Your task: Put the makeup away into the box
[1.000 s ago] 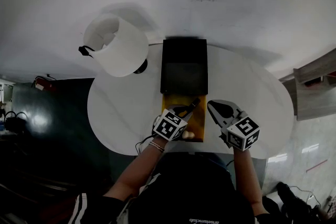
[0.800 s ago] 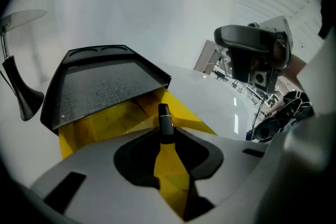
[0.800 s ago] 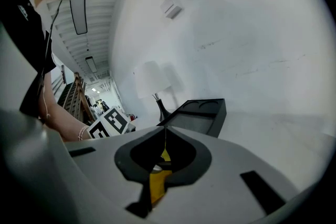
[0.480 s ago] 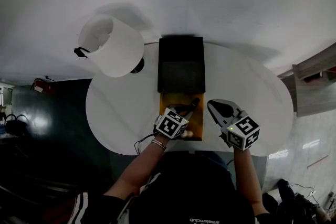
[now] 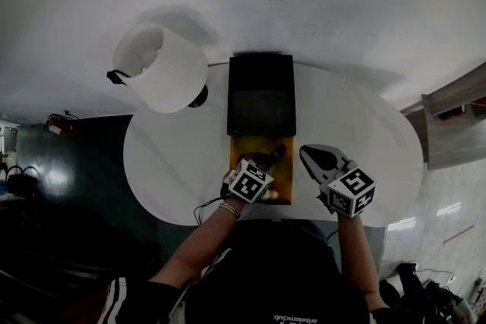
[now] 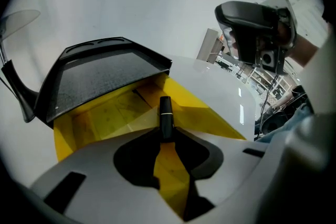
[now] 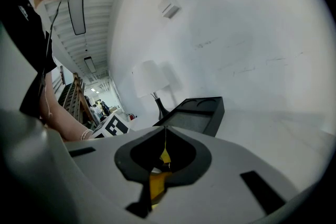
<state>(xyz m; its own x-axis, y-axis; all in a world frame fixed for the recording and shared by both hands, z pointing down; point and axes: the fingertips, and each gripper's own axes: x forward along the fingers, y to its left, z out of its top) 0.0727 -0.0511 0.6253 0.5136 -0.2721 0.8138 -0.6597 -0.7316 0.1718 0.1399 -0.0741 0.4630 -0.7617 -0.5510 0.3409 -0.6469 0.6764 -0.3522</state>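
While the box [image 5: 286, 180] sits open at the near middle of the white table [image 5: 175, 155], its yellow lining [image 6: 100, 118] is exposed. The black lid [image 5: 262, 95] is hinged back on the far side.

The left gripper [image 5: 273, 155] is angled down over the open box. Its jaws are clamped on a black makeup tube [image 6: 165, 115] with a thin metallic band. The tube is gripped at its near end, and its far end projects past the jaw tips above the lining. Whether the tube touches the lining cannot be told.

The lining is seen as folded yellow panels. Anything lying on the box floor cannot be made out.

The right gripper [image 5: 307, 152] is held just right of the box, with its jaws pressed fully together and nothing between them.

A white lamp [image 5: 163, 64] is stood at the far left of the table.
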